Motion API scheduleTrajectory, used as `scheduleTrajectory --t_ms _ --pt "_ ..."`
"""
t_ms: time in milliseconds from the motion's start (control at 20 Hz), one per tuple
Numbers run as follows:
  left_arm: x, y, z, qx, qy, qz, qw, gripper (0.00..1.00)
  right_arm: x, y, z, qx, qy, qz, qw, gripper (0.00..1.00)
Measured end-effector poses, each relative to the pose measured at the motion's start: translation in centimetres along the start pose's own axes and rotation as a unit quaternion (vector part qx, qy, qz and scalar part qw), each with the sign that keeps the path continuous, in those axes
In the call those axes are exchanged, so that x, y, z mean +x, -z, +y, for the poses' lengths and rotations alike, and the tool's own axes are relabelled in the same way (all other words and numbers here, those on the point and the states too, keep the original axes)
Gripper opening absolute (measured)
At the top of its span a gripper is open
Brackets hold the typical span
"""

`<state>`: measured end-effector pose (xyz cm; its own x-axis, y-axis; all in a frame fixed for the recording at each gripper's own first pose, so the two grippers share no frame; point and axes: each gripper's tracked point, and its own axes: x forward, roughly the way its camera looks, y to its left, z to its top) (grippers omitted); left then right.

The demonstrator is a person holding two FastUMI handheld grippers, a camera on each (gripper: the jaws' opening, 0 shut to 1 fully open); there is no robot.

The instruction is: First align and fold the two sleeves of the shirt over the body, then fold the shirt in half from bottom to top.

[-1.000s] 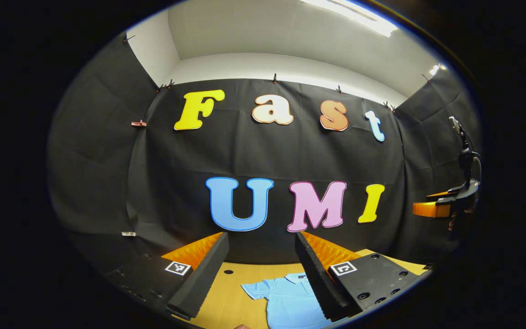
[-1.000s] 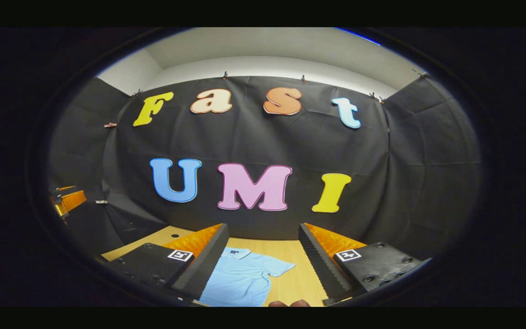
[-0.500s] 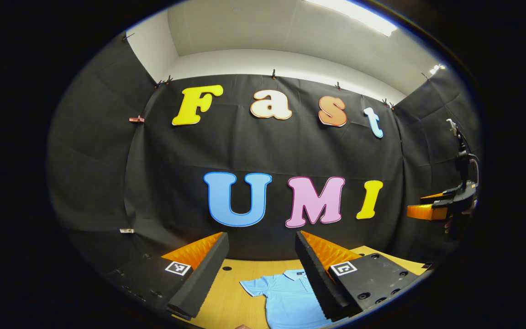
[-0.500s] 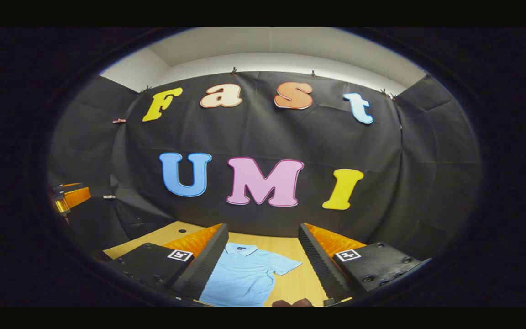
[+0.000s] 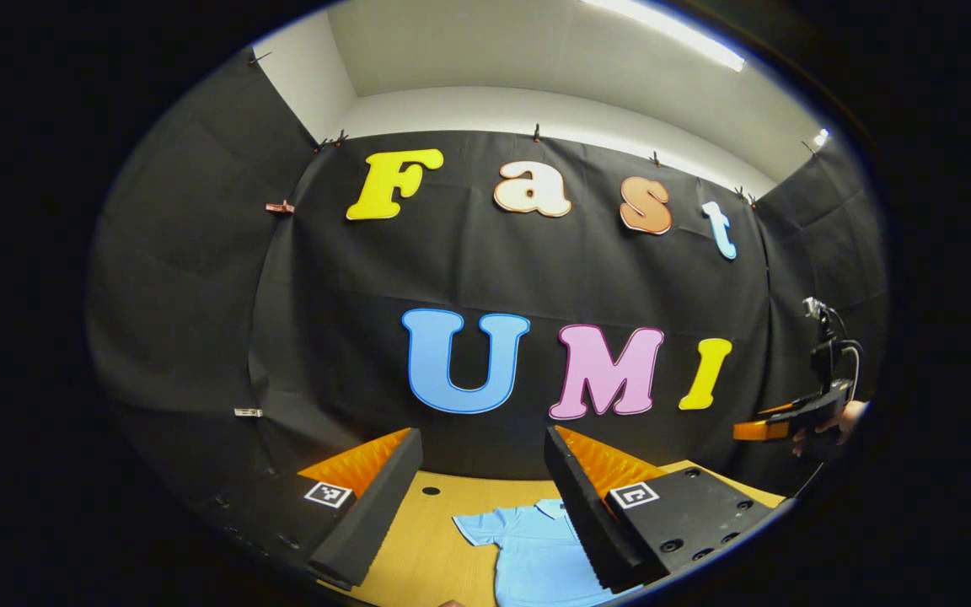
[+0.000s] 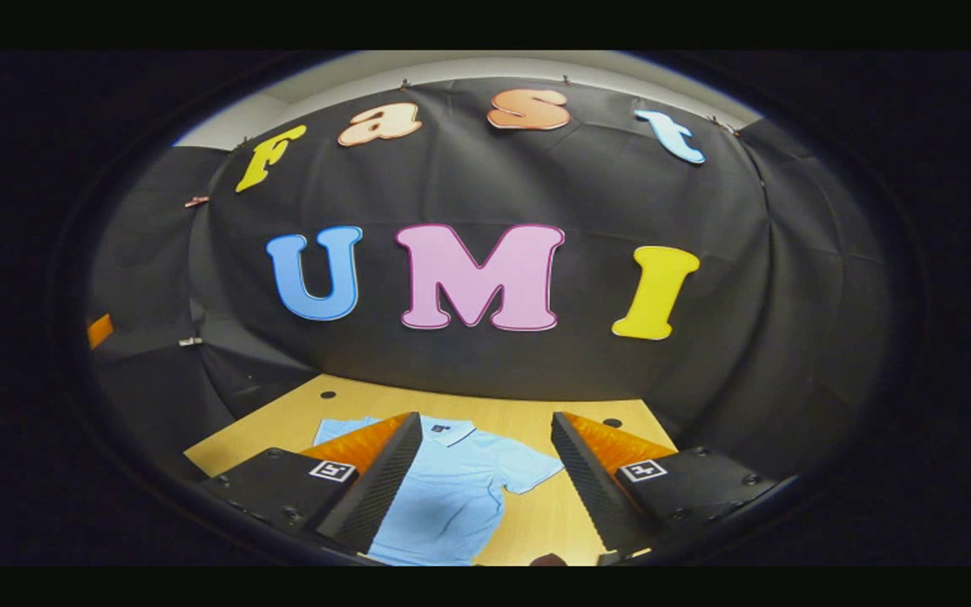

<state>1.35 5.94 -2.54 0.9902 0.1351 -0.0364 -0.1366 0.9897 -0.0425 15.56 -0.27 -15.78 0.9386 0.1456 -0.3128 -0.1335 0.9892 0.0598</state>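
Light blue polo shirt (image 6: pixel 452 489) lies flat, sleeves spread, at bottom centre on the wooden table (image 6: pixel 536 417) | left tongs (image 5: pixel 481 506) spread wide above it, holding nothing | right tongs (image 6: pixel 485 489) likewise wide, empty | shirt's lower hem is cut off, probably unfolded.

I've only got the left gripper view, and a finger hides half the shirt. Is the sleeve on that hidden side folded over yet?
Observer: No. In the right gripper view that sleeve lies spread flat on the table, out to the side of the shirt.
Operator: Is the right gripper holding any cloth?
Observer: No. The right gripper is open, fingers wide apart, nothing pinched between them.
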Motion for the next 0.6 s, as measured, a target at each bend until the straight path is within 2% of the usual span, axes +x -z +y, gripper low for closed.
scheduleTrajectory --t_ms 150,350,500,600 --pt "2.1 0.5 -0.6 0.011 -0.021 0.004 1.0 0.95 6.3 3.5 -1.1 -0.013 -0.019 0.041 0.999 0.97" --pt "5.8 1.4 -3.6 0.018 -0.022 0.007 1.0 0.95 15.6 10.1 -4.0 -0.04 -0.031 0.102 0.993 0.97" --pt "9.9 2.1 -6.6 0.024 -0.023 0.006 0.999 0.95 21.3 17.2 -6.3 -0.026 -0.042 0.174 0.984 0.97" --pt "12.1 2.6 -8.7 0.02 -0.024 0.005 0.999 0.95 24.1 21.7 -7.6 0.004 -0.043 0.219 0.975 0.98"
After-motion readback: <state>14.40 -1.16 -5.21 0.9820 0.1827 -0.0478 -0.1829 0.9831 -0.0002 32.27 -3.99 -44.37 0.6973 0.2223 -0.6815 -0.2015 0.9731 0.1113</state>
